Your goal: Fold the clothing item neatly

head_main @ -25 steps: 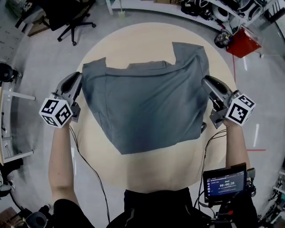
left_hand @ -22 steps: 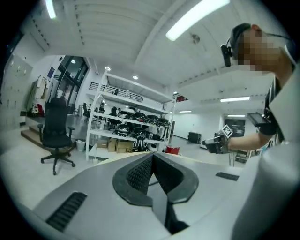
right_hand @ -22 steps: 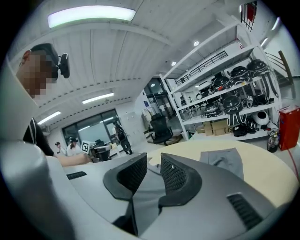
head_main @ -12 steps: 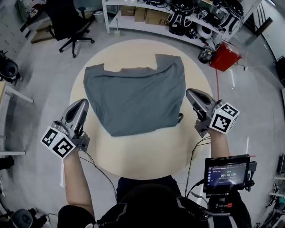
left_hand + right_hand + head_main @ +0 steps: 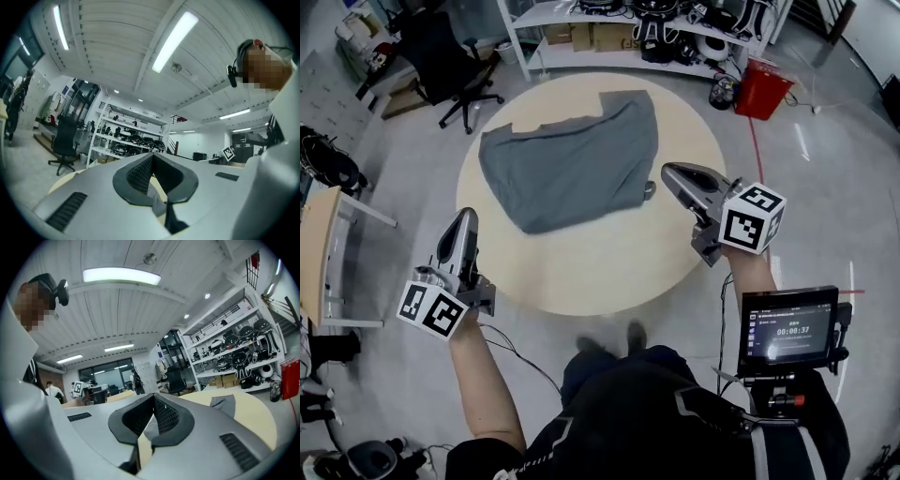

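Left tool [image 5: 461, 221] and right tool [image 5: 670, 172] both clenched, empty. Grey T-shirt [image 5: 572, 169] lies ahead between them on desk [image 5: 609, 258]. We'd reopen and pinch matching corners evenly.

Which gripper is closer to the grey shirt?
The right gripper, the one showing over the round table, with its tip beside the near corner of the shirt. The left gripper hangs farther back, at the table's left edge.

shirt [image 5: 572, 169] on table [image 5: 609, 262], shelves [image 5: 619, 37] behind
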Tool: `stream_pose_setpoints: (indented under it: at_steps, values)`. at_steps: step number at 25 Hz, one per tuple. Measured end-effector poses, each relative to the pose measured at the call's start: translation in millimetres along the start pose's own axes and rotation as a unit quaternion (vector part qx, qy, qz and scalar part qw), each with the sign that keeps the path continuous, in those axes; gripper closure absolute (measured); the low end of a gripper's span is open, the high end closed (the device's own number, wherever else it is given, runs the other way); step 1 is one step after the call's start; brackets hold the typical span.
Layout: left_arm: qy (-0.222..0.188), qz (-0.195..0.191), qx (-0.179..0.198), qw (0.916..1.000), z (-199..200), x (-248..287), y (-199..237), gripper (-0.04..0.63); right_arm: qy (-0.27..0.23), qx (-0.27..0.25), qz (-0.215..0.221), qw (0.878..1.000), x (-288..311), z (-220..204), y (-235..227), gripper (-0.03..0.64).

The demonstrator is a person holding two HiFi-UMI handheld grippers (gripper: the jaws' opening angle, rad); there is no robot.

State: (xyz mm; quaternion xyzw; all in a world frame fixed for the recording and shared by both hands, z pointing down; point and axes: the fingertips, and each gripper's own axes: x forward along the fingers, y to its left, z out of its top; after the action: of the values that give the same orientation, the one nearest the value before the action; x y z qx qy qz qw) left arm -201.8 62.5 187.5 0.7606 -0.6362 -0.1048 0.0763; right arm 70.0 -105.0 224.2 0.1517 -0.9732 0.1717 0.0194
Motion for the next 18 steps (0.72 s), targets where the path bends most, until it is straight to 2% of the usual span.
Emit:
stream_pose_setpoints:
  at_steps: [5, 9, 11, 14, 18]
  values:
    - [0.021, 0.015, 0.037, 0.999, -12.0, -43.6, -37.8, 0.594, -0.008, -0.025, -0.028, 0.999, -35.4, -7.5, 58.7, 0.607]
    - [0.045, -0.023, 0.044, 0.9978, -33.7, -106.4, -81.3, 0.594, -0.014, -0.043, -0.059, 0.997, -70.2, -35.3, 138.2, 0.607]
    - [0.042, -0.041, 0.056, 0.9967, -40.4, -147.7, -103.5, 0.594, -0.01, -0.045, -0.07, 0.996, -93.0, -58.2, 186.3, 0.607]
    - [0.035, -0.04, 0.052, 0.9972, -48.5, -194.2, -125.8, 0.594, 0.002, -0.055, -0.072, 0.996, -125.8, -90.7, 242.2, 0.607]
    - [0.039, -0.055, 0.042, 0.9969, -60.2, -219.7, -174.6, 0.594, 0.0, -0.064, -0.073, 0.995, -172.8, -104.4, 269.0, 0.607]
